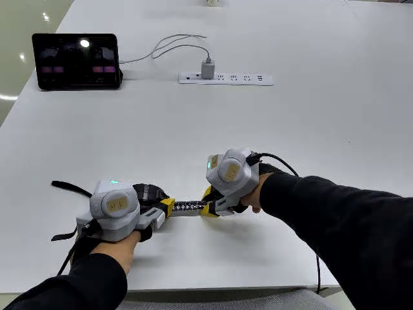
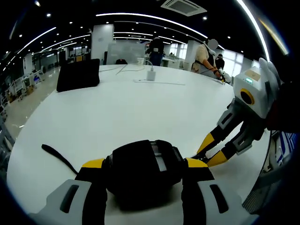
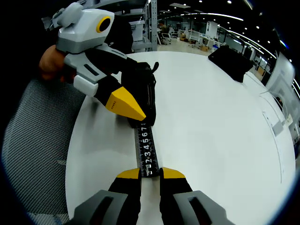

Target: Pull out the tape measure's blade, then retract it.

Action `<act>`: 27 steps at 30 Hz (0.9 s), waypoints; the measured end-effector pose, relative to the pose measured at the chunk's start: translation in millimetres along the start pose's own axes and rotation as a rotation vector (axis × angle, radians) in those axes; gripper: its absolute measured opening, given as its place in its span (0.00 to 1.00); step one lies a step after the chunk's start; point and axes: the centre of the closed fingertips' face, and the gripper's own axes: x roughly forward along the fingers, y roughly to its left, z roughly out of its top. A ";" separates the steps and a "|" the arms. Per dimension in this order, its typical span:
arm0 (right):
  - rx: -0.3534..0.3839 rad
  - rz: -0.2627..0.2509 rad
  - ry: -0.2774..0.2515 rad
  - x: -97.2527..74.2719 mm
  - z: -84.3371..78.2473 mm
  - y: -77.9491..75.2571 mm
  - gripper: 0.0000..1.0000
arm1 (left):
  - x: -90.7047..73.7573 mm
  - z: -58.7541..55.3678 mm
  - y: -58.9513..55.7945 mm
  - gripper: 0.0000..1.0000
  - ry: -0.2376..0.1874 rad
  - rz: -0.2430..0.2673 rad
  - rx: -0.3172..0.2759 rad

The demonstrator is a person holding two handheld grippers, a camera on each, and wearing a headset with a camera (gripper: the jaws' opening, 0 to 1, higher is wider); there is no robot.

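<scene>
Wide white desk (image 1: 310, 116): a flat black tablet (image 1: 76, 61) sits at eleven o'clock. At twelve, a long white power strip (image 1: 226, 79) with a grey charger (image 1: 207, 68) and a pale cable (image 1: 168, 44). The black tape measure (image 1: 150, 194) is at seven, its numbered blade (image 1: 188, 207) lying flat.

We log black tape measure (image 2: 140, 180) | its blade (image 3: 146, 147) black, white numerals | left gripper (image 2: 145, 164) and right gripper (image 3: 150, 174) grey, yellow-tipped | table (image 1: 271, 135) white

Open-plan lab — long white table (image 1: 258, 129), ceiling strip lights (image 2: 150, 17).
</scene>
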 end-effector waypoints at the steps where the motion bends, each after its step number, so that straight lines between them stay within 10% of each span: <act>1: 0.005 -0.001 0.000 0.5 0.9 0.0 0.11 | 0.0 -0.1 -0.2 0.59 0.000 -0.001 0.001; 27: 0.018 0.011 -0.051 17.3 23.5 3.3 0.11 | -0.2 0.0 -0.1 0.59 0.012 -0.014 -0.011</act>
